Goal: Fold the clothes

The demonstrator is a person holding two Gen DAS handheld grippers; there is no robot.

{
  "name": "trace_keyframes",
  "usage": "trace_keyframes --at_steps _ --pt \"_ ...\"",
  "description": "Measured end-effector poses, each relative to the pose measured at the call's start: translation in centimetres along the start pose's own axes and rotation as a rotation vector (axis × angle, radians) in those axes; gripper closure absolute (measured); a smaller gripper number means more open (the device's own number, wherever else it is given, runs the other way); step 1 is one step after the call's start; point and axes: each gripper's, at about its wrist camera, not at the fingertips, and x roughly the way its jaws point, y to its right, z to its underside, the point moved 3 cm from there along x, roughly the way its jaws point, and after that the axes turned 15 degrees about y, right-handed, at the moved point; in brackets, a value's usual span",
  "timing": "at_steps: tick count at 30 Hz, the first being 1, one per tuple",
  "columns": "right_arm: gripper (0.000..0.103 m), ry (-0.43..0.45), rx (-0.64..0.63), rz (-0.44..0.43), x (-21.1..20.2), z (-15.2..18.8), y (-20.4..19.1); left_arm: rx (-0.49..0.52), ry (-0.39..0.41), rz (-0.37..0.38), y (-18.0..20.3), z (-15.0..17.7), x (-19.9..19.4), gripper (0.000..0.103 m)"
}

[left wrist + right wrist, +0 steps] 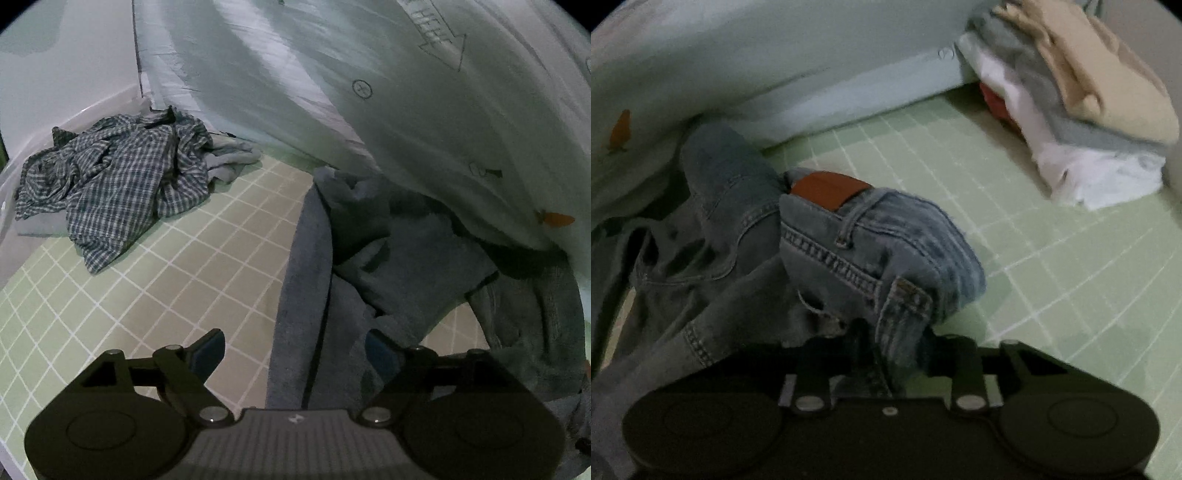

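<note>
A pair of blue jeans (871, 251) lies crumpled on the green grid mat (1052, 266), its brown leather patch facing up. My right gripper (890, 350) is shut on the jeans' waistband near a belt loop. In the left wrist view the same jeans (317, 280) show as a dark grey-blue leg lying between the fingers of my left gripper (295, 350), which is open. Its blue-padded fingertips (208, 350) stand apart on either side of the denim, just above the mat (166, 280).
A crumpled plaid shirt (114, 188) lies at the mat's far left over a pale grey garment (231, 160). A stack of folded clothes (1071, 107), beige on top, sits at the far right. A person's white printed shirt (424, 92) hangs close behind the jeans.
</note>
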Motion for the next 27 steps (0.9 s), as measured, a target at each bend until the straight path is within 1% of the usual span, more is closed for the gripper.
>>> trace_keyframes --at_steps 2,4,5,8,10,14,18,23,24,26,27 --pt "0.078 0.057 0.003 0.052 -0.8 -0.5 1.7 0.017 -0.001 -0.004 0.3 0.0 0.2 0.019" --pt "0.078 0.094 0.017 0.128 -1.4 -1.1 4.3 0.029 0.003 -0.003 0.6 -0.1 0.4 0.018" --pt "0.078 0.099 0.017 0.164 -1.5 -1.3 5.5 0.031 0.006 0.0 0.7 -0.2 0.6 0.017" --pt "0.078 0.065 0.013 0.233 -0.8 -1.0 8.4 0.037 0.014 0.005 1.0 -0.5 1.5 0.015" --pt "0.077 0.039 0.015 0.248 -0.4 -0.6 9.3 0.037 0.015 0.003 1.1 -0.7 2.6 0.015" --pt "0.074 0.008 -0.013 0.26 0.1 0.0 8.7 0.019 0.0 0.004 1.4 -1.1 5.4 0.014" --pt "0.072 -0.018 -0.053 0.285 1.1 -0.3 7.8 0.0 -0.027 0.018 1.8 -1.6 8.8 0.014" --pt "0.069 -0.04 -0.069 0.315 1.9 -0.1 7.5 0.021 -0.063 -0.021 2.1 -2.4 12.6 0.016" --pt "0.069 -0.041 -0.075 0.32 2.0 0.0 7.4 0.019 -0.067 -0.027 2.0 -2.5 13.1 0.017" --pt "0.068 -0.041 -0.087 0.331 2.0 0.1 7.2 0.011 -0.074 -0.016 1.9 -2.7 13.8 0.03" --pt "0.068 -0.04 -0.092 0.335 2.0 0.2 7.1 0.011 -0.08 -0.002 2.0 -2.7 14.1 0.033"
